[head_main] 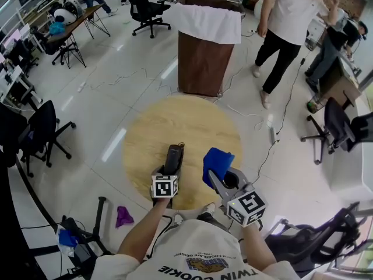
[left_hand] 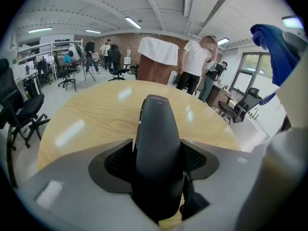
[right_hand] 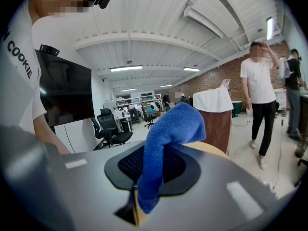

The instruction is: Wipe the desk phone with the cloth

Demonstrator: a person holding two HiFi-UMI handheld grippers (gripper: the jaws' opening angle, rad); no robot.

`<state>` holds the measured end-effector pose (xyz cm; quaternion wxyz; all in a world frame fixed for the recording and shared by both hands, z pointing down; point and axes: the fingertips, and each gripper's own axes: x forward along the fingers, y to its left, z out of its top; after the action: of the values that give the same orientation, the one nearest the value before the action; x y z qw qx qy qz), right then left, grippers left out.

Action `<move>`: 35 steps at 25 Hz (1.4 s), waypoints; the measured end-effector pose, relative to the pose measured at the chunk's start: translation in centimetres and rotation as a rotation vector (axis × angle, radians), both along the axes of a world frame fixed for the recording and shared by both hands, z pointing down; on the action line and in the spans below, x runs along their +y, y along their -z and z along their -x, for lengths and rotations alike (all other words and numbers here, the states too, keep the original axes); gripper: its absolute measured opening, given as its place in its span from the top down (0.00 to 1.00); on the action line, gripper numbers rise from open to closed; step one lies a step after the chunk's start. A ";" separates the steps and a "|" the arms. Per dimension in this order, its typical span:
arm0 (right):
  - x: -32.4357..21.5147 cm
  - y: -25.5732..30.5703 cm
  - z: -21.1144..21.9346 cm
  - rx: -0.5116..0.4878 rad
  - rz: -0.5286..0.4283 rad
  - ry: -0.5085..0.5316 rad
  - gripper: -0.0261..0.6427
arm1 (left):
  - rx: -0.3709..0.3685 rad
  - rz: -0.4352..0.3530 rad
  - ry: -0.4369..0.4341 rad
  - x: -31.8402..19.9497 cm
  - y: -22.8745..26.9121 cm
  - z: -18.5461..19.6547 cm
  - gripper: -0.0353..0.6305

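A black phone handset [head_main: 173,158] lies lengthwise over the near part of the round wooden table [head_main: 175,115]. My left gripper [head_main: 171,171] is shut on its near end. In the left gripper view the handset [left_hand: 156,143] fills the gap, with both pads against its sides, and its tip points across the table [left_hand: 91,114]. My right gripper [head_main: 217,175] hovers just right of the handset, shut on a blue cloth [head_main: 217,161]. In the right gripper view the cloth [right_hand: 168,138] is pinched low and stands up above the jaws. The phone's base is not in view.
A brown lectern [head_main: 203,60] draped in white stands beyond the table, and a person [head_main: 285,34] walks at the far right. Office chairs stand at the left [head_main: 41,133] and right [head_main: 341,127]. A purple rag [head_main: 123,216] and cables lie on the floor.
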<state>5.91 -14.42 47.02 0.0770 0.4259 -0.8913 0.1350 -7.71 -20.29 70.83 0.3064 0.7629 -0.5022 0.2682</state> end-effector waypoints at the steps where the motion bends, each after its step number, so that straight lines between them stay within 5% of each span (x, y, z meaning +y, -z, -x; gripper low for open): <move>1: 0.0 -0.1 0.1 0.000 0.001 0.001 0.87 | -0.001 -0.003 -0.005 -0.1 0.1 0.0 0.50; 6: 0.4 -0.1 0.4 0.001 0.005 0.000 0.87 | 0.010 -0.020 -0.020 0.0 0.6 0.0 0.48; 16: 1.3 0.0 1.7 0.000 -0.005 -0.015 0.87 | 0.156 -0.239 -0.035 -0.3 8.1 0.0 0.48; 23: 3.4 1.1 4.3 0.003 -0.026 -0.025 0.87 | 0.324 -0.454 -0.117 3.3 17.5 0.3 0.69; 35: 7.8 4.5 7.3 -0.003 -0.137 0.004 0.87 | 0.369 -0.608 -0.243 11.1 25.1 -0.1 0.94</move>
<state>-1.42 -6.62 42.57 0.0466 0.4283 -0.8994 0.0742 -7.63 -9.22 45.73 0.1172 0.9086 -0.4009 -0.0007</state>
